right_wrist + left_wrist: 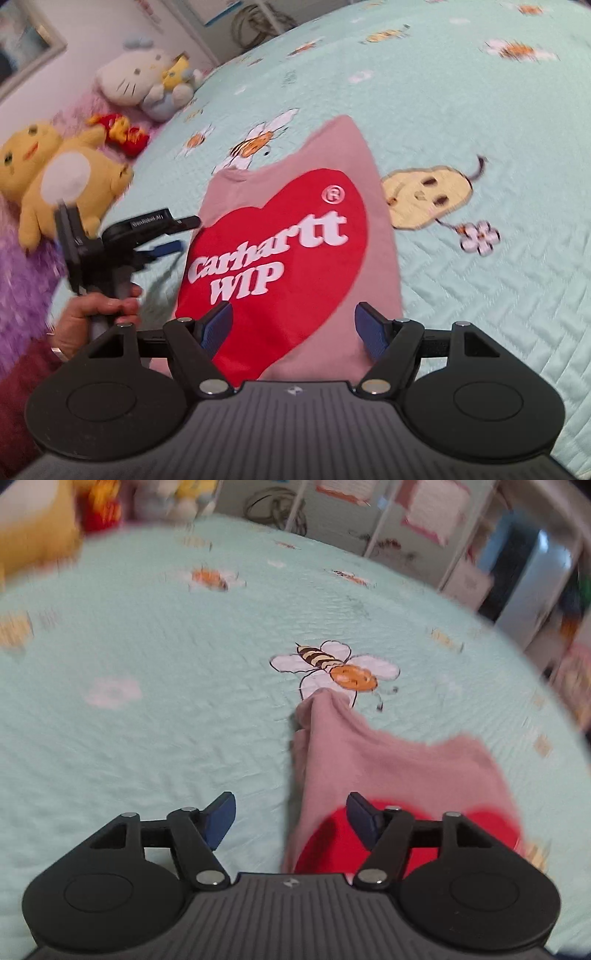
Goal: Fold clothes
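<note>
A pink shirt point(295, 236) is lying folded into a narrow strip on the bed point(480, 314), with its red heart print point(280, 251) facing up and white lettering showing across it. Its far end is reaching toward the middle of the bedspread, covering part of a bee-and-flower picture point(332, 664), and its near end is running under the right gripper point(293, 328). A stitched yellow figure point(424, 199) is sitting just beside the shirt's right edge.

The right gripper is hovering over the near part of the shirt with its blue pads point(369, 332) standing wide apart; the cloth is showing between them, but the pads are not pressing on it and nothing is being held.

The left gripper point(290, 816) is standing just beside the shirt's left edge, jaws spread and empty. In its own view one pad point(360, 818) is overlapping the red print, though blur is making it hard to say whether it is touching the cloth. From the right view a hand point(99, 310) in a dark red sleeve point(22, 387) is gripping its handle.

Along the bed's far left edge, soft toys are lying together: a yellow one point(62, 177), a red and yellow one point(122, 133) and a white cat one point(136, 77). Past the bed's far edge, shelves point(424, 528) are looking blurred.
</note>
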Tool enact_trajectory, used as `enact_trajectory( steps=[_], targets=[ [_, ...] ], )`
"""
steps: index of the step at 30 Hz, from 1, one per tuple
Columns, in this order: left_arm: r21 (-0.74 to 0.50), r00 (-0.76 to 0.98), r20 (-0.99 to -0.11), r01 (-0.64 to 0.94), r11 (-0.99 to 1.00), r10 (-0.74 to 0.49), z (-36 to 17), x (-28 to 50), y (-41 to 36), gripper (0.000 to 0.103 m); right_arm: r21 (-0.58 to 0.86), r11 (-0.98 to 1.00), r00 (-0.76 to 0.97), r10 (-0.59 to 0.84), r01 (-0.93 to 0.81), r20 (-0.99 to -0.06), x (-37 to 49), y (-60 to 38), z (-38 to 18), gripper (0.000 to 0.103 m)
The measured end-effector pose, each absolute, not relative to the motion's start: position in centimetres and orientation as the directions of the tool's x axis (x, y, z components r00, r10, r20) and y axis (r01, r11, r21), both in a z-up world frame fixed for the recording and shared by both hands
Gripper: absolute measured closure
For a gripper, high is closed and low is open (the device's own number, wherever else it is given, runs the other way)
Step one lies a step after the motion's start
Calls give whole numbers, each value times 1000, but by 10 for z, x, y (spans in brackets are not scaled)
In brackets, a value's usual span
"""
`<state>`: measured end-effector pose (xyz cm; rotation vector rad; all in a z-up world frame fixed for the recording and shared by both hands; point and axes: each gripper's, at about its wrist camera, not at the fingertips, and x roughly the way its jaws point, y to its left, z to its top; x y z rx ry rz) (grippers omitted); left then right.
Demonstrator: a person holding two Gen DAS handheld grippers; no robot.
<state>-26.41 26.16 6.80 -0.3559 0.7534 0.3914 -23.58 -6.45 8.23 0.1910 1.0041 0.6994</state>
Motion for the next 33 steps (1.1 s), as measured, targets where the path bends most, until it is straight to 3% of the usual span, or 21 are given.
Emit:
enact_trajectory(
  steps=[4,12,24,33],
  targets=[
    [-104,646,-736,-401,910,200,98,-298,228,19,367,800,359,557,-475,-749,-241,-50,98,28],
    [-34,567,-805,-339,940,175,114,-327,178,18,185,831,433,447,-524,-783,-262,-36,125,25],
    [138,431,-864,-295,945,261,124,-335,140,12,87,838,472,387,-539,-792,-281,-23,153,24],
    [133,396,-880,-323,937,261,117,-334,147,12,32,840,469,333,-542,-818,-282,-10,150,24]
  ],
)
